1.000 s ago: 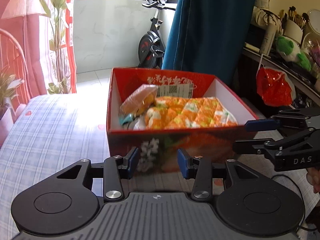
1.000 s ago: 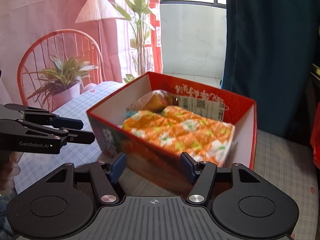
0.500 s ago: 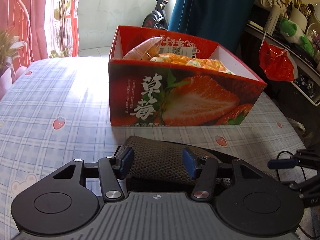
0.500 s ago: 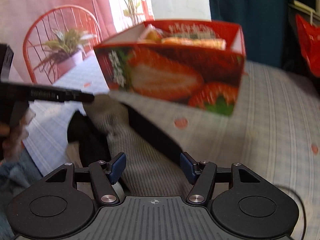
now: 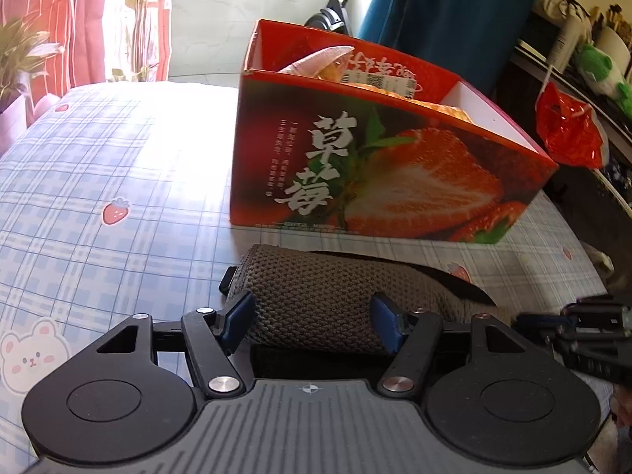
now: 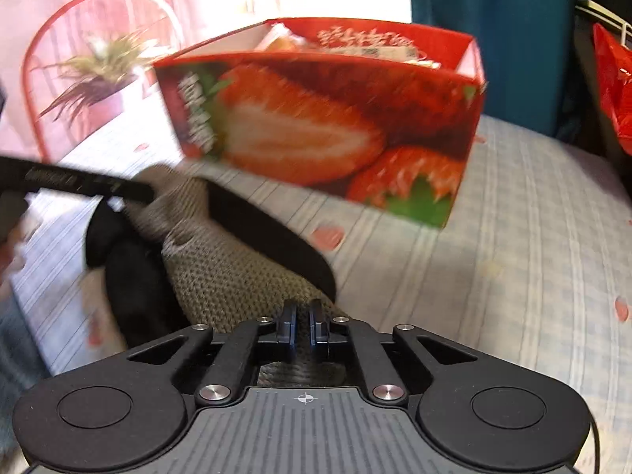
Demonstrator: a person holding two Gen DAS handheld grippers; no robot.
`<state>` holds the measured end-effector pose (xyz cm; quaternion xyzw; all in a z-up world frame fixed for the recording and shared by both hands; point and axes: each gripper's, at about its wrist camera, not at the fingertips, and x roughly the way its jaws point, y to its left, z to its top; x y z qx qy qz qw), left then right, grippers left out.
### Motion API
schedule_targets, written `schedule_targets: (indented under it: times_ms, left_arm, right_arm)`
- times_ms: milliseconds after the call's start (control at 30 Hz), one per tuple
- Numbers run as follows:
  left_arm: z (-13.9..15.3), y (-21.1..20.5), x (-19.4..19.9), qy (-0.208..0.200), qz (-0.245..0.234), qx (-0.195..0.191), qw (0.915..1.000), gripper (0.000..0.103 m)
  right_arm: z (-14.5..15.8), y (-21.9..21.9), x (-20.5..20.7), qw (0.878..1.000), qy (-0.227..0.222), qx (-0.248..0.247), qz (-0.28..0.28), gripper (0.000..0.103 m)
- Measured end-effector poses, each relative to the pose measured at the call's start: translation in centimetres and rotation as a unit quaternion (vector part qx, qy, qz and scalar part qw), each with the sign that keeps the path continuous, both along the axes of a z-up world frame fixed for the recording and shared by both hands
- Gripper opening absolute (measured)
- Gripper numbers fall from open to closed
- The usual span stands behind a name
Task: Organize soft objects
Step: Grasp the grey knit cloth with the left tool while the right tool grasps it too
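A grey-brown knitted garment (image 5: 316,292) with black parts lies on the checked sheet (image 5: 98,181) in front of a red strawberry box (image 5: 395,166). My left gripper (image 5: 312,322) straddles its left end. Its jaws are opening, the knit lies between them and the pads do not press it. My right gripper (image 6: 304,328) is shut on a fold at the other end of the knit (image 6: 221,276), and its dark fingers (image 5: 533,320) show at the right edge. The box (image 6: 316,118) holds an orange patterned quilted piece (image 5: 450,110) and a bagged item (image 5: 316,63).
A red plastic bag (image 5: 568,134) hangs from a cluttered shelf at the right, with a green plush toy (image 5: 596,67) on it. Behind the box hangs a blue curtain (image 5: 454,8). A red chair (image 6: 79,47) and potted plant (image 5: 19,51) stand left of the bed.
Both grippers came down from above the box to the knitted garment in front of it. The right jaws closed on the knit. The left jaws spread wider around it.
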<state>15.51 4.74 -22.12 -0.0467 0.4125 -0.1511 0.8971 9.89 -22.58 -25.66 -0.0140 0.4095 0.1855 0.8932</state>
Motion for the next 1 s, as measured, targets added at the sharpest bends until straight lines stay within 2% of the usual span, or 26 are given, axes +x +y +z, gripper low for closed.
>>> schedule_targets:
  times_ms: [367,533,700,833,867,1000]
  left_arm:
    - [-1.0,0.2,1.9,-0.002,0.023,-0.005,0.9997,0.072]
    - [-0.7,1.0,2.1,-0.013,0.050,0.000,0.9987,0.072]
    - [-0.7,2.4,2.4,-0.020,0.072,-0.001,0.9972,0.072]
    - [-1.4,2.4,2.9,-0.010,0.064,-0.017,0.9977,0.072]
    - [-1.5,2.2,2.9,-0.009,0.059,-0.017,0.9981,0.072]
    - [-2.0,1.8,2.6,-0.008,0.049,-0.020,0.9986,0.072]
  right_arm:
    - [-0.8,0.0,4.6,0.999,-0.026,-0.006,-0.022,0.006]
    - [-1.0,-0.2,5.2,0.998,-0.041,-0.004,-0.037,0.008]
    - [0.1,-2.5,2.8,0.990,-0.081,0.068,-0.092,0.027]
    - [-0.3,-3.4,1.7,0.986,-0.090,0.071,-0.121,0.053]
    - [-0.5,-3.6,1.8,0.986,-0.084,0.069,-0.125,0.056]
    - [-1.8,-4.0,2.5,0.986,-0.056,0.076,-0.135,0.058]
